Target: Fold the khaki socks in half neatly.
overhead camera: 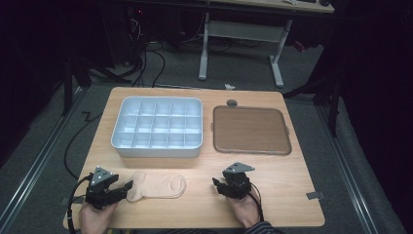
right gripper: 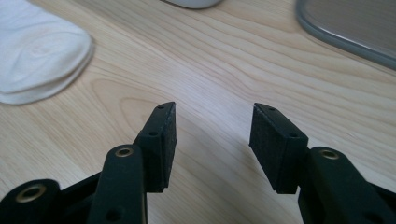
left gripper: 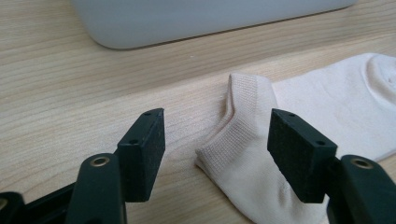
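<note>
Hovering at the ribbed cuff of the pale beige cotton sock (left gripper: 261,140), your left gripper (left gripper: 217,149) has its jaws spread wide, one either side of the cuff, nothing pinched yet, probably lined up to grab it. Your right gripper (right gripper: 212,140), released too, waits over bare wood just beyond the sock's toe. Ahead of both sit the white compartmented plastic tray (overhead camera: 158,127) and the brown rimmed board (overhead camera: 251,130).

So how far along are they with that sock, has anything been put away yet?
Nothing looks done: the divided box has empty compartments and the tray is bare. The left gripper is open around the cuff of the sock, not closed. The right gripper is open over bare table. Gripping and moving remain.
</note>
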{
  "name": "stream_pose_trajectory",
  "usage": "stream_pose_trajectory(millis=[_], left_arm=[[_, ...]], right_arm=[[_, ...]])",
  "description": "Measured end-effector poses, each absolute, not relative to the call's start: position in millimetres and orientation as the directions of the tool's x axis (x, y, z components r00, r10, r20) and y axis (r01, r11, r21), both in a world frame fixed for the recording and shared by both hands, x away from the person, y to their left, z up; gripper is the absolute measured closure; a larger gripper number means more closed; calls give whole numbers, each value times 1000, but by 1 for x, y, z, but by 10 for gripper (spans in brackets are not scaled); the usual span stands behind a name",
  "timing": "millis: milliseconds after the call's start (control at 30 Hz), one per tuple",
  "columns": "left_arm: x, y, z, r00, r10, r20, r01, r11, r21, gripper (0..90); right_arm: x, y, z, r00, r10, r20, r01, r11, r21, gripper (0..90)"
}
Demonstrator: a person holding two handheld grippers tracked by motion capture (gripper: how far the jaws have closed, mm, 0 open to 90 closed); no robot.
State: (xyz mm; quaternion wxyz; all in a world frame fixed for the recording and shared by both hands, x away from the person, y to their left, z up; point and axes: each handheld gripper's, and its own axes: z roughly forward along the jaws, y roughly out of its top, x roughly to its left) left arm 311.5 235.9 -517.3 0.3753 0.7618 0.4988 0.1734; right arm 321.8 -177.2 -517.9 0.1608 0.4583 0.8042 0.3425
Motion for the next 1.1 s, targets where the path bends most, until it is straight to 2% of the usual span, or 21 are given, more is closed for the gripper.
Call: stream_pose_trajectory(millis=[500, 633, 1100], left_arm=[[312, 228, -523, 461, 883, -86, 628, -256, 735, 414], [312, 226, -524, 463, 883, -82, 631, -263, 729, 418], [317, 218, -526, 487, 872, -50, 644, -320, 695, 442]], right_arm=[[327, -124, -516, -629, 773, 86, 588, 400, 704, 533], [330, -112, -512, -660, 743, 109, 575, 407, 710, 563], [336, -83, -513, -690, 712, 129, 573, 430, 698, 577]])
